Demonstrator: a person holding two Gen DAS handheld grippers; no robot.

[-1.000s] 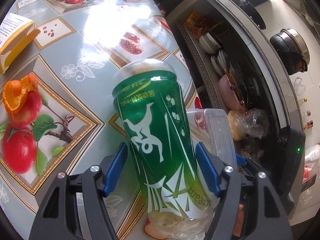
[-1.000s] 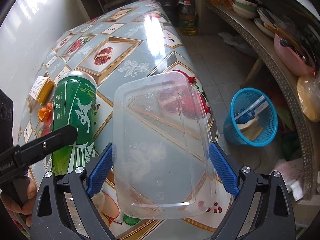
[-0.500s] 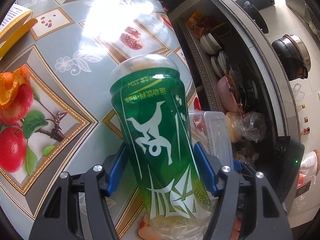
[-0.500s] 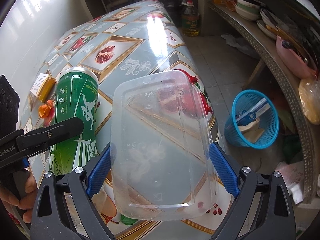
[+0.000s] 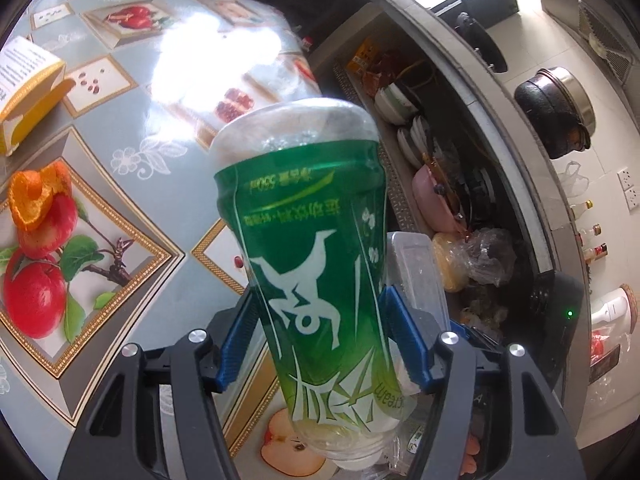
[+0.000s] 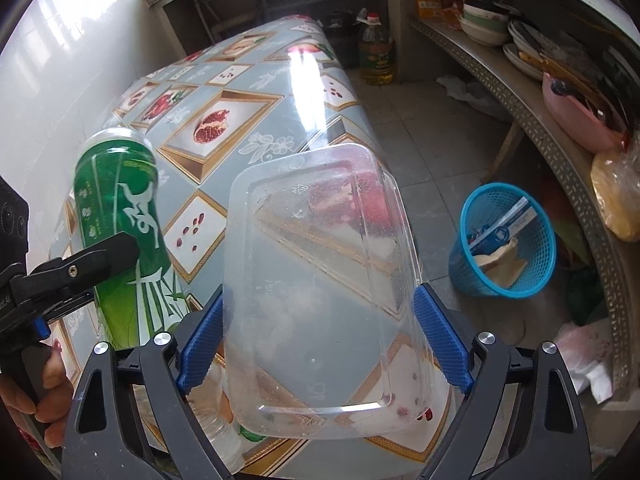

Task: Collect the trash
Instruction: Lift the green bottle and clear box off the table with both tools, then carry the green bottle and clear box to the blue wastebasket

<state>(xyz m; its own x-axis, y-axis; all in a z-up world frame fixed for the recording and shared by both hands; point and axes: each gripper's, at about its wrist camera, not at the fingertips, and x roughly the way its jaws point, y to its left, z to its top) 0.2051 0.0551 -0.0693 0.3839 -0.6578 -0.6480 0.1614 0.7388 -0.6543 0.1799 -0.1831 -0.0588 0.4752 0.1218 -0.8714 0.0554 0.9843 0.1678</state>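
My left gripper [image 5: 320, 340] is shut on a green plastic bottle [image 5: 308, 248], held upside down above the table; the bottle also shows in the right wrist view [image 6: 120, 232]. My right gripper [image 6: 320, 340] is shut on a clear plastic food container [image 6: 320, 280], held above the table's near corner; its edge shows in the left wrist view [image 5: 416, 268]. A blue mesh trash basket [image 6: 504, 240] with paper in it stands on the floor to the right of the table.
The fruit-print tablecloth [image 5: 120, 128] carries an orange peel [image 5: 36, 196] and a yellow box [image 5: 28, 88]. A metal shelf [image 6: 560, 140] with bowls and bags runs along the right. An oil jug [image 6: 376, 52] stands on the floor.
The left gripper closed on the green bottle and lifted it off the table, tilting it. The right gripper with the container barely moved.
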